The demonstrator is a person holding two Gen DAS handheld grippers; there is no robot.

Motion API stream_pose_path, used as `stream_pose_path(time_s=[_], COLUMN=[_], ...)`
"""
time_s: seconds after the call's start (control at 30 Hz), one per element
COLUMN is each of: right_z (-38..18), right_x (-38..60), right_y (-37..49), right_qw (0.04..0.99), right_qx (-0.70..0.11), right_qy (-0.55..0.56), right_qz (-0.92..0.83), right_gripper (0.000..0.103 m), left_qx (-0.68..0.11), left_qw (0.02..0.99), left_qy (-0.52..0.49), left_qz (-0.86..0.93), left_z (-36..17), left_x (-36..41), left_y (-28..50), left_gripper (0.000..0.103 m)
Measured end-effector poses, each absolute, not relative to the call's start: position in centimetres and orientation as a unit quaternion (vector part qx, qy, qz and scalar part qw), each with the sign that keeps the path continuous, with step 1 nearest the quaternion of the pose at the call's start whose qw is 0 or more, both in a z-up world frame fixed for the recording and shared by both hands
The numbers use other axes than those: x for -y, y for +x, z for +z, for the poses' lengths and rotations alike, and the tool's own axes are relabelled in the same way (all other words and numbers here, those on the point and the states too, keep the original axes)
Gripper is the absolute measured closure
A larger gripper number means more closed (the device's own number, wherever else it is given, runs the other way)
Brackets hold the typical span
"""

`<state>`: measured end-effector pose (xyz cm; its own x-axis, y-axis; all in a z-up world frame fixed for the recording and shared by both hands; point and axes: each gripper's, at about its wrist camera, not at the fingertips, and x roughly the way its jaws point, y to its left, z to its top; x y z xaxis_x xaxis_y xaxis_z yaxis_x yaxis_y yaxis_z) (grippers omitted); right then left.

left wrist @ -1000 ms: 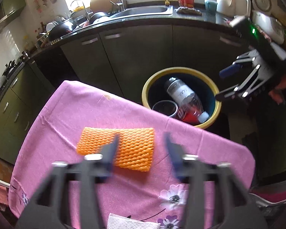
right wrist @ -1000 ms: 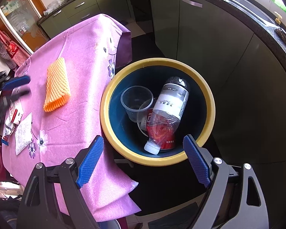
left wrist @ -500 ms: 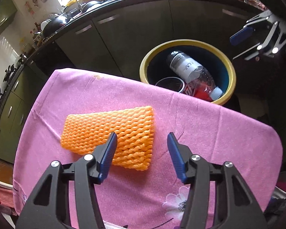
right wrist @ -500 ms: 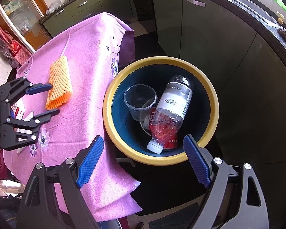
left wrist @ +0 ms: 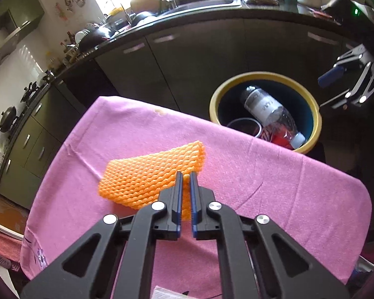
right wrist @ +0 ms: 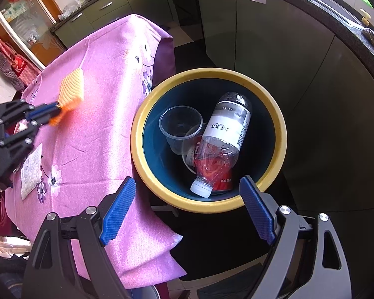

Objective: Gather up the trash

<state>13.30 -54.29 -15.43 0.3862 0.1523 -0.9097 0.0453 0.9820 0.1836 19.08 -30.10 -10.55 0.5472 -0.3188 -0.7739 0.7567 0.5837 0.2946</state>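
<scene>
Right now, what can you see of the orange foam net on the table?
The orange foam net is a flat, soft-looking sleeve of woven foam mesh, roughly rectangular. It lies on the pink tablecloth, with its near edge pinched and puckered between the blue pads of the left gripper, which is shut on it. In the right wrist view that end looks bunched and raised. The far end stays spread out. Nothing else touches it.

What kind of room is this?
Most likely a home kitchen: a sink set in a dark countertop, cabinets below, and a wok on a stove to the left.
</scene>
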Motion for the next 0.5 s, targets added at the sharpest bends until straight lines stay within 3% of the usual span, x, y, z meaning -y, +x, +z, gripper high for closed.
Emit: stream_pose_path(time_s=[0.5], right_z=[-15.4], right_x=[54.1], right_y=[13.1], right_qw=[0.83], right_qx=[-0.55], right_qy=[0.091], right_qz=[0.035], right_gripper=[0.019], left_qx=[-0.293], left_qw=[0.842], left_qy=[0.276], left_qz=[-0.358], left_z=[-2.8], left_x=[28.7], left_y=[16.6], left_gripper=[0.098])
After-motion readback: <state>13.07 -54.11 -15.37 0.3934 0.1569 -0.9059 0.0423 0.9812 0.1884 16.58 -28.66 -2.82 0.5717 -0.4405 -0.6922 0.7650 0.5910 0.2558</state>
